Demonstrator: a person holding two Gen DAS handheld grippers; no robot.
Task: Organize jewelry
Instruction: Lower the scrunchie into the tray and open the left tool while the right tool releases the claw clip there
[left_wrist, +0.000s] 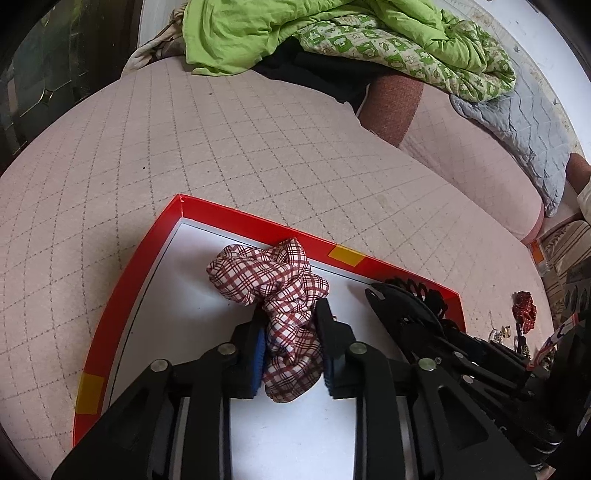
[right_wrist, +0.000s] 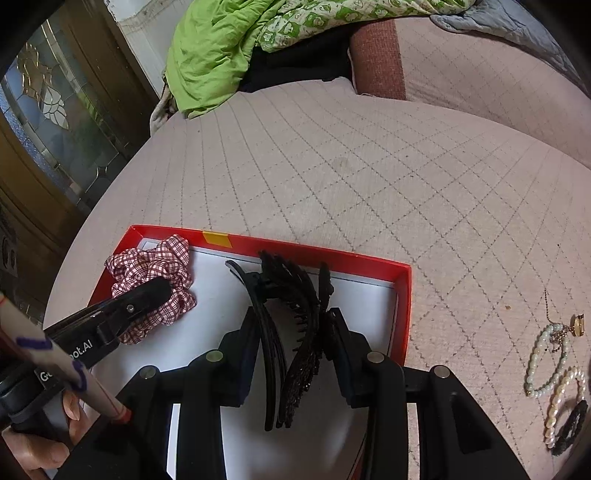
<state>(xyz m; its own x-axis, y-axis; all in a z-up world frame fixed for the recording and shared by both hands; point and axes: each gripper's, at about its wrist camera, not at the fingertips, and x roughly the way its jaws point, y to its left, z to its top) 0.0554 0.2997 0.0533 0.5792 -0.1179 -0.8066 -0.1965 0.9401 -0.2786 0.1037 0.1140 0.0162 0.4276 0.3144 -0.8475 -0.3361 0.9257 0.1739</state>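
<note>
A red-rimmed box lid (left_wrist: 258, 221) with a white floor lies on the bed; it also shows in the right wrist view (right_wrist: 332, 256). My left gripper (left_wrist: 291, 328) is shut on a red plaid scrunchie (left_wrist: 273, 273), which rests on the lid's floor; the scrunchie shows in the right wrist view (right_wrist: 155, 266) too. My right gripper (right_wrist: 291, 332) is shut on a black hair claw clip (right_wrist: 291, 295) over the lid. Pearl bracelets (right_wrist: 546, 365), a gold pendant chain (right_wrist: 574, 325) and a black hair tie (right_wrist: 570, 428) lie on the bed to the right.
The bed has a pink quilted cover (left_wrist: 258, 147). A green blanket (left_wrist: 295, 29) and a grey quilt (left_wrist: 524, 122) are heaped at the far side. A red beaded item (left_wrist: 524, 308) lies right of the lid. A glass door (right_wrist: 55, 110) stands on the left.
</note>
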